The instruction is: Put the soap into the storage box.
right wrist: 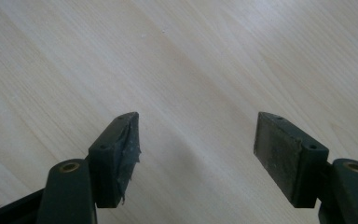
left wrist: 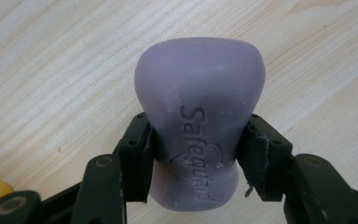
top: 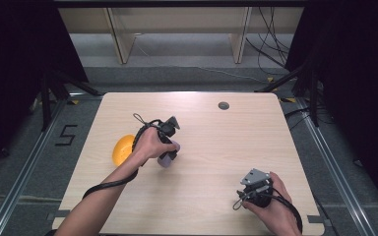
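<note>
Purple soap bar [left wrist: 199,126], stamped "Safeguard", waisted shape

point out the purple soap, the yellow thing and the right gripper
purple soap [left wrist: 198,93]: left gripper view, its broad upper face.
yellow thing [top: 123,149]: high view, its rounded top.
right gripper [right wrist: 196,156]: right gripper view, gap between its fingers.

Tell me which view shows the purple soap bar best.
The left gripper view: the soap bar sits close up between the left claw jaws, its embossed lettering readable. In the high view it is a small purple patch under the hand.
</note>
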`<control>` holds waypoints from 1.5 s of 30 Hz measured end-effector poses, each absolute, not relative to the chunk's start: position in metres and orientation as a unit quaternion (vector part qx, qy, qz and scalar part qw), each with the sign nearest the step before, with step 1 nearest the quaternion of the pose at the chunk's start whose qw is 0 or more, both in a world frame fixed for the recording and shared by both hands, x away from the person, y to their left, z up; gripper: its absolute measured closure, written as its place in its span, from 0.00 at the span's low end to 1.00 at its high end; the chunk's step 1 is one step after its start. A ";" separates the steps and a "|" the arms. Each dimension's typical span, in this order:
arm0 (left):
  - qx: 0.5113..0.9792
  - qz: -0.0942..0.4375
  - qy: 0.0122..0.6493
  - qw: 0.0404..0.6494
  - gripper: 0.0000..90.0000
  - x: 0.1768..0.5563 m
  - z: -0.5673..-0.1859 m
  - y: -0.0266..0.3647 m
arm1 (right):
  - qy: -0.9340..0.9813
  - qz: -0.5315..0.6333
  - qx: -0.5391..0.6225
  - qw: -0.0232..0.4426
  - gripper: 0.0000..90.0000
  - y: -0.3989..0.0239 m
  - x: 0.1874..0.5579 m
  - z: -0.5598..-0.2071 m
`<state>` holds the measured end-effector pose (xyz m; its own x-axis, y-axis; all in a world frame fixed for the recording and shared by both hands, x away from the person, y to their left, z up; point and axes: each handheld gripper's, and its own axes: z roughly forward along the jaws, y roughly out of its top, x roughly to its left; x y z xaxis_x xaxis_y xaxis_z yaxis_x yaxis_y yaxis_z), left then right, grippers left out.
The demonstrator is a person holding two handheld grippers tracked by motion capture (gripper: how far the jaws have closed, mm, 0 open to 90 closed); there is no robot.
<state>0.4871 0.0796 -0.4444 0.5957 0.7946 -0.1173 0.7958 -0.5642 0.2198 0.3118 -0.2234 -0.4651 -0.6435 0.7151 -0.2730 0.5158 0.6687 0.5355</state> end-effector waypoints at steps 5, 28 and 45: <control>0.884 0.006 0.449 0.133 0.54 0.483 -0.442 0.081 | 0.883 0.209 0.347 0.236 0.36 -0.223 0.312 -0.465; 0.907 0.042 0.393 0.147 0.54 0.443 -0.406 0.107 | 0.883 0.208 0.349 0.236 0.36 -0.223 0.312 -0.465; 0.892 0.060 0.432 0.120 0.54 0.439 -0.389 0.135 | 0.883 0.207 0.348 0.238 0.36 -0.222 0.312 -0.465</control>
